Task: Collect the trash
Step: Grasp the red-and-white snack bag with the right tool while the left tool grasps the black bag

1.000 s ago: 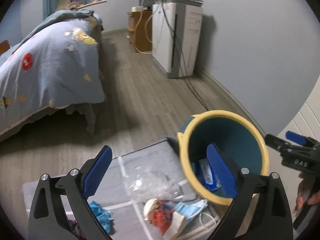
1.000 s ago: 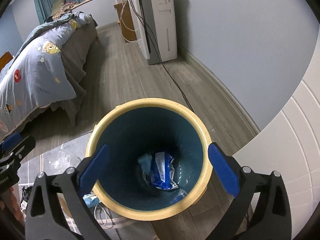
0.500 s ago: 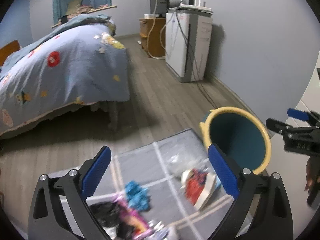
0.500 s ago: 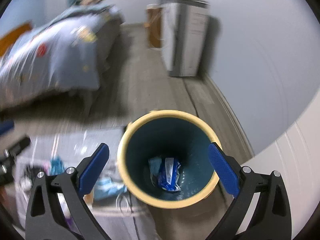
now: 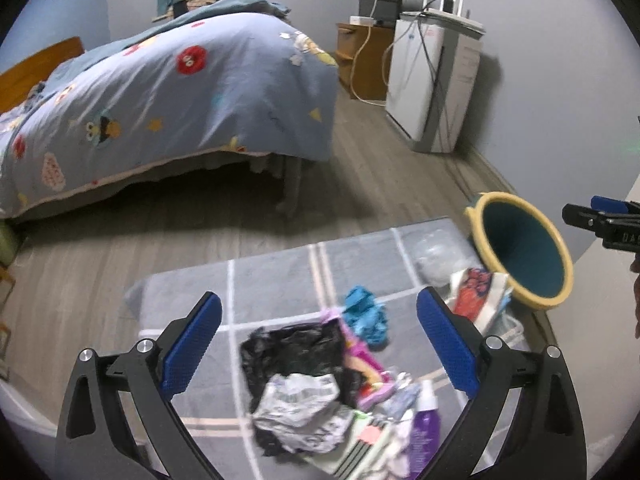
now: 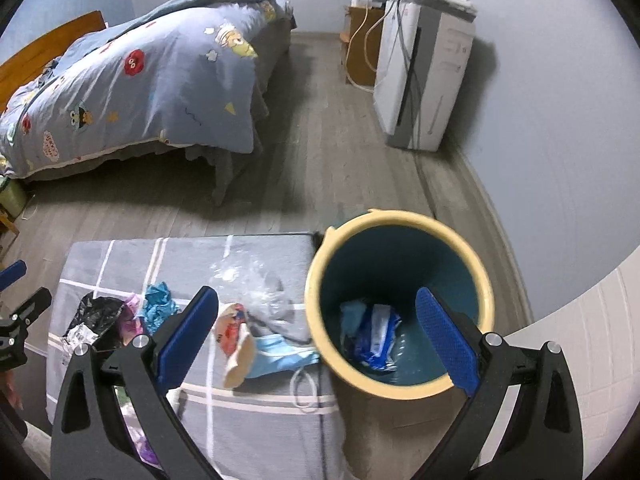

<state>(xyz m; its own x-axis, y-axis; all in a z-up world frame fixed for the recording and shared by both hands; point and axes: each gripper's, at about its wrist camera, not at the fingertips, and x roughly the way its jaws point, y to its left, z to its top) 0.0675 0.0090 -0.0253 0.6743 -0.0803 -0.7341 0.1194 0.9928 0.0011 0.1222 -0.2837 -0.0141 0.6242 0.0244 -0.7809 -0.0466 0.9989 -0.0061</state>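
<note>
So my left gripper (image 5: 318, 350) hangs wide open and empty over the trash pile on the grey rug (image 5: 276, 276), crumpled paper (image 5: 298, 406) and black bag (image 5: 292, 350) below it, while my right gripper (image 6: 316, 338) gapes beside the yellow-rimmed bin (image 6: 400, 390), which holds what looks like a blue wrapper (image 6: 376, 338).

White letters "DA" are seen on the right gripper (image 5: 600, 216) at the left view's edge, the rest being cut off; print on the crumpled paper (image 5: 298, 412) is blurred and cannot be read.
</note>
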